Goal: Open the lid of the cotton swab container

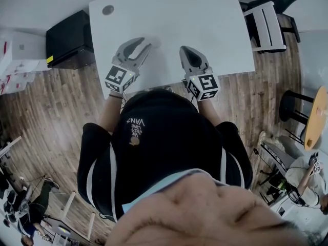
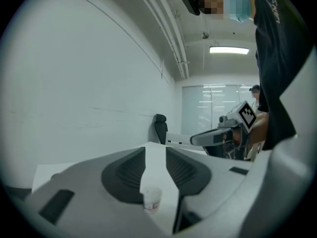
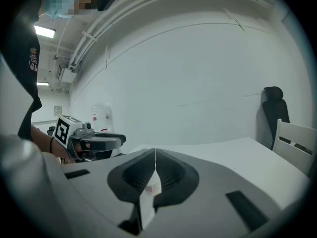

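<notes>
A small white cotton swab container (image 2: 152,200) with a red-printed label stands upright on the white table (image 1: 205,19). In the left gripper view it shows in the gap between the jaws of my left gripper (image 2: 156,148), which stand apart without touching it. My right gripper (image 3: 155,150) is shut, tips together, and the container (image 3: 152,187) shows only as a sliver through the slot behind the tips. From the head view both grippers, left (image 1: 145,46) and right (image 1: 182,49), hover over the table's near edge, pointing toward each other. I cannot make out the container there.
A black box (image 1: 69,40) sits on the wooden floor left of the table. A white chair (image 1: 264,27) stands at the table's right side. The table has a round cable hole (image 1: 108,9) near its far left corner. A round wooden table (image 1: 319,117) is at far right.
</notes>
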Available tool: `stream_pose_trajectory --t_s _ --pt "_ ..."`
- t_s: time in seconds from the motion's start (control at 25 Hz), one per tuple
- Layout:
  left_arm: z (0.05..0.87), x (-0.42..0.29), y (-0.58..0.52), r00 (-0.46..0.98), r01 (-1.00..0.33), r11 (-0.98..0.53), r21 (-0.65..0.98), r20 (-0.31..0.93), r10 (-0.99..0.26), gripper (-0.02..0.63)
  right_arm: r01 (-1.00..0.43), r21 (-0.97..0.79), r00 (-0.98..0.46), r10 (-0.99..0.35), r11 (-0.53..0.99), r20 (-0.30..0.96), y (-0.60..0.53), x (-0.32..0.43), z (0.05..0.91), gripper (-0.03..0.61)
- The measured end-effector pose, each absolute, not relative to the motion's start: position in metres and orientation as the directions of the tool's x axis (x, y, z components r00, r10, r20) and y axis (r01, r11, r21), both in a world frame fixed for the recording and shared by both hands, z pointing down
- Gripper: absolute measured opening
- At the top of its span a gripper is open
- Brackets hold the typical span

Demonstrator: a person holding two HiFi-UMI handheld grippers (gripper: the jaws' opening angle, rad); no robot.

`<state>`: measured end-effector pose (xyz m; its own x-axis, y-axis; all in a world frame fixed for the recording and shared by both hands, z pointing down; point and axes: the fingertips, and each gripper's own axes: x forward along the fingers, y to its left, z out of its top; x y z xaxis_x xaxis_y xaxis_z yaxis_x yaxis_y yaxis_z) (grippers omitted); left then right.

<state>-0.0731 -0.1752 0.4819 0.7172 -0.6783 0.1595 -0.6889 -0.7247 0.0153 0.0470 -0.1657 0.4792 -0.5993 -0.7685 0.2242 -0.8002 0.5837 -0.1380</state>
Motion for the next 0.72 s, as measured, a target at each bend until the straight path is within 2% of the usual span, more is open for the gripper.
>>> stream_pose_trajectory --t_s 0.28,0.72 --pt "0.497 -0.071 -0.179 0.733 -0.671 -0.74 0.038 0.184 -0.655 0.193 -0.8 -0.137 -0.599 -0.764 0.584 0.239 -0.17 0.046 0.484 0.014" --pt "0.523 -0.063 -0.184 0.749 -0.65 -0.759 0.042 0.204 -0.63 0.242 -0.802 -0.135 -0.595 -0.759 0.581 0.266 -0.17 0.051 0.491 0.012"
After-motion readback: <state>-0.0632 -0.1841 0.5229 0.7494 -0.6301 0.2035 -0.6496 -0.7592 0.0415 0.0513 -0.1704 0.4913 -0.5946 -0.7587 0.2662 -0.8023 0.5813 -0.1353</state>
